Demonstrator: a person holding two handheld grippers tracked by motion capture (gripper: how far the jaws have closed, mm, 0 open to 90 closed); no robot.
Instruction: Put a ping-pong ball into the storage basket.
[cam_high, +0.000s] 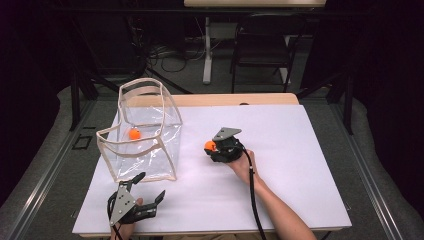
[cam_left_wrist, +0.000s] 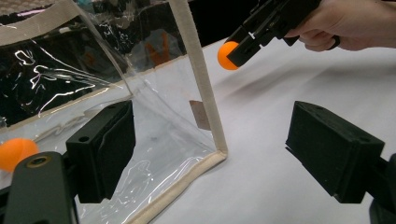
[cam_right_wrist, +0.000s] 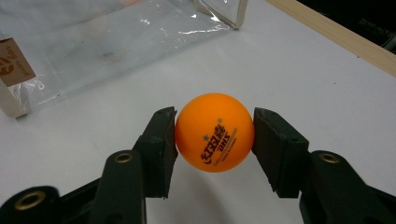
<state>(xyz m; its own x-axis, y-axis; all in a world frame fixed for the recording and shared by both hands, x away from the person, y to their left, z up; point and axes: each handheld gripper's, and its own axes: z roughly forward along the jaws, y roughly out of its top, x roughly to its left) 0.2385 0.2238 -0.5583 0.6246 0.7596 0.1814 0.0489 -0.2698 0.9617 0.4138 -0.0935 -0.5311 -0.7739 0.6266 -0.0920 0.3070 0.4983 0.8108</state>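
A clear plastic bag (cam_high: 145, 135) with beige trim stands open on the white table, an orange ball (cam_high: 134, 134) inside it. My right gripper (cam_high: 212, 146) is shut on a second orange ball (cam_right_wrist: 215, 132), held just above the table to the right of the bag; both pads press its sides. That held ball (cam_left_wrist: 227, 55) also appears far off in the left gripper view. My left gripper (cam_high: 150, 189) rests open near the table's front edge, just below the bag's near corner (cam_left_wrist: 219, 151), with nothing between its jaws. The ball inside the bag (cam_left_wrist: 16, 153) shows through the plastic.
The white table sheet (cam_high: 290, 165) has bare room right of the bag and in front of it. A wooden table edge (cam_high: 235, 99) runs along the back. A dark chair (cam_high: 262, 47) and cables stand beyond the table.
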